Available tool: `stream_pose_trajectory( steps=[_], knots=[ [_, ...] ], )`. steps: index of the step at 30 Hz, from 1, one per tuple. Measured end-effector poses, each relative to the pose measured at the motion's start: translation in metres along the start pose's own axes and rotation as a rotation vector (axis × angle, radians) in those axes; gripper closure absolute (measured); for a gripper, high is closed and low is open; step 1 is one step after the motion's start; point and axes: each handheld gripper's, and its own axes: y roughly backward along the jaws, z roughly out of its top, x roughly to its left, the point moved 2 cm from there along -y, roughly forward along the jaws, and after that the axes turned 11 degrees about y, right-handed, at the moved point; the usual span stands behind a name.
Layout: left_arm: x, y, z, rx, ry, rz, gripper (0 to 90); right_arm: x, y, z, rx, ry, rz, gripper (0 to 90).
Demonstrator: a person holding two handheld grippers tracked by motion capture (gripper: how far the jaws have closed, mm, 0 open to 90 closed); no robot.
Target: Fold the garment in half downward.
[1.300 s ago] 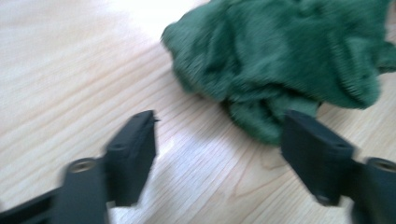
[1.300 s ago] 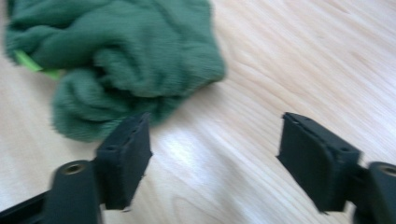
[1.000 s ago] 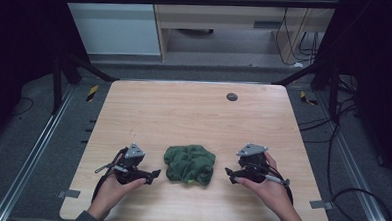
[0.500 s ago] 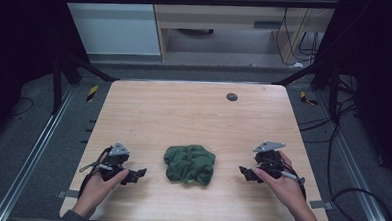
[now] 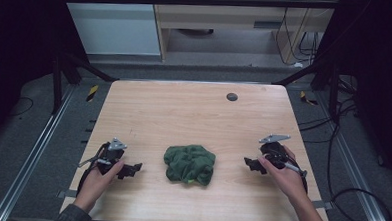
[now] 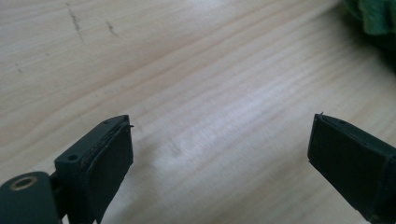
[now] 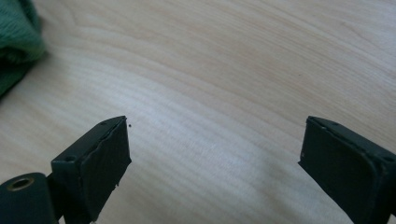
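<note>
- On the near half of the wooden table (image 5: pixel 184 110) I see a crumpled green cloth (image 5: pixel 189 163), lying roughly midway between my two grippers and touched by neither.
- To the cloth's left, the left gripper (image 5: pixel 131 169) sits low over the wood in the person's left hand (image 5: pixel 98 179), its tips pointing right toward the cloth, with a strip of bare wood between them.
- From the left gripper view, I read its jaws as spread wide, holding nothing, bare wood grain between them; the green cloth shows at the top right corner.
- To the cloth's right, the right gripper (image 5: pixel 249 164) is held in the right hand (image 5: pixel 281 174), tips pointing left toward the cloth, also apart from it.
- From the right gripper view, its jaws stand wide and empty over the wood, with the cloth at the top left edge.
- Far on the table, right of centre, I see a small dark round disc (image 5: pixel 231 96).
</note>
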Motion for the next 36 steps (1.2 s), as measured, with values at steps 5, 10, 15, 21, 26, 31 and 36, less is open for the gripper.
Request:
stream_pose_trajectory(
  steps=[5, 10, 15, 21, 26, 31, 36],
  knots=[
    [0.006, -0.007, 0.005, -0.037, 0.039, 0.014, 6.9, -0.007, -0.008, 0.001, -0.021, -0.045, -0.048, 9.0],
    [0.013, -0.015, 0.010, -0.047, 0.043, 0.046, 6.8, -0.016, -0.014, 0.001, -0.040, -0.093, -0.083, 9.3],
    [0.017, -0.027, 0.012, -0.060, 0.032, 0.051, 6.6, -0.024, -0.023, -0.003, -0.043, -0.144, -0.106, 9.3],
    [0.020, -0.033, 0.013, -0.091, 0.022, 0.061, 2.3, -0.024, -0.034, -0.008, -0.042, -0.123, -0.162, 6.5],
    [0.021, -0.034, 0.014, -0.088, 0.028, 0.061, 0.0, -0.024, -0.039, -0.006, -0.049, -0.108, -0.171, 1.5],
    [0.022, -0.034, 0.014, -0.090, 0.038, 0.071, 0.0, -0.023, -0.040, -0.005, -0.041, -0.140, -0.202, 0.2],
    [0.023, -0.034, 0.014, -0.088, 0.040, 0.074, 0.0, -0.023, -0.041, -0.004, -0.039, -0.154, -0.219, 0.2]
  ],
)
